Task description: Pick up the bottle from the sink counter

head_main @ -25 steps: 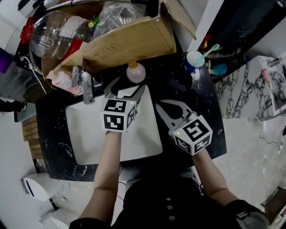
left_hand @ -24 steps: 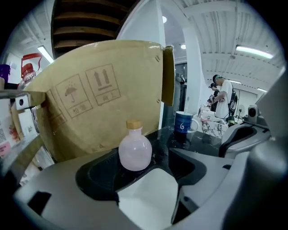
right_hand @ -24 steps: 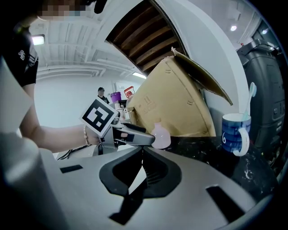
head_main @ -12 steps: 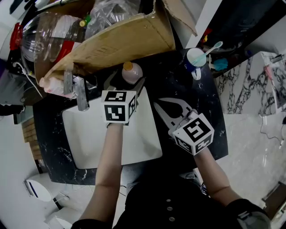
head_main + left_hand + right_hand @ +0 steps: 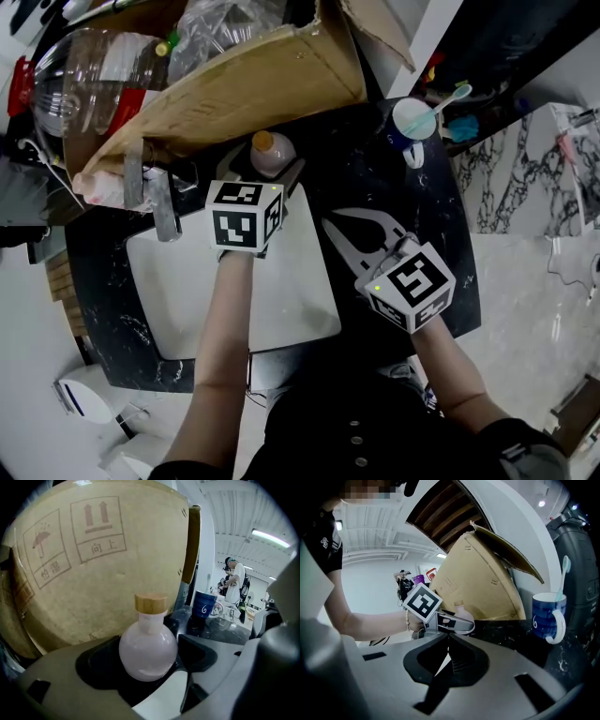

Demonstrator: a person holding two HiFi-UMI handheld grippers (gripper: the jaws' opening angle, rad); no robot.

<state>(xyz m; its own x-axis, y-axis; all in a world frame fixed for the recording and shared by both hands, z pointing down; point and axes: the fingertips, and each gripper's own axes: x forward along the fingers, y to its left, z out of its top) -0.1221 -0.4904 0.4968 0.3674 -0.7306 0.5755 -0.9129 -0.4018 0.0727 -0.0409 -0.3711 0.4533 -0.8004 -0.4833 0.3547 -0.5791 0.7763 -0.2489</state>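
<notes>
A round pale-pink bottle [image 5: 271,156] with a wooden cap stands upright on the black sink counter [image 5: 367,180], right in front of a cardboard box. My left gripper [image 5: 262,165] is open, and its jaws have just been opening. In the left gripper view the bottle [image 5: 147,651] sits between the jaws, one on each side of its belly, and I see no squeeze on it. My right gripper [image 5: 327,223] rests over the counter to the right, shut and empty, its tips meeting [image 5: 449,638]. From there I see the bottle [image 5: 461,614] inside the left jaws.
The tilted cardboard box [image 5: 265,82] full of clear plastic bottles [image 5: 86,64] looms just behind the bottle. A blue mug [image 5: 410,123] with a toothbrush stands at the counter's back right. The white sink basin [image 5: 176,284] and its tap [image 5: 159,202] lie to the left.
My left gripper has moved forward toward the box, so its jaws now flank the bottle instead of stopping short of it. The right gripper has stayed put.
</notes>
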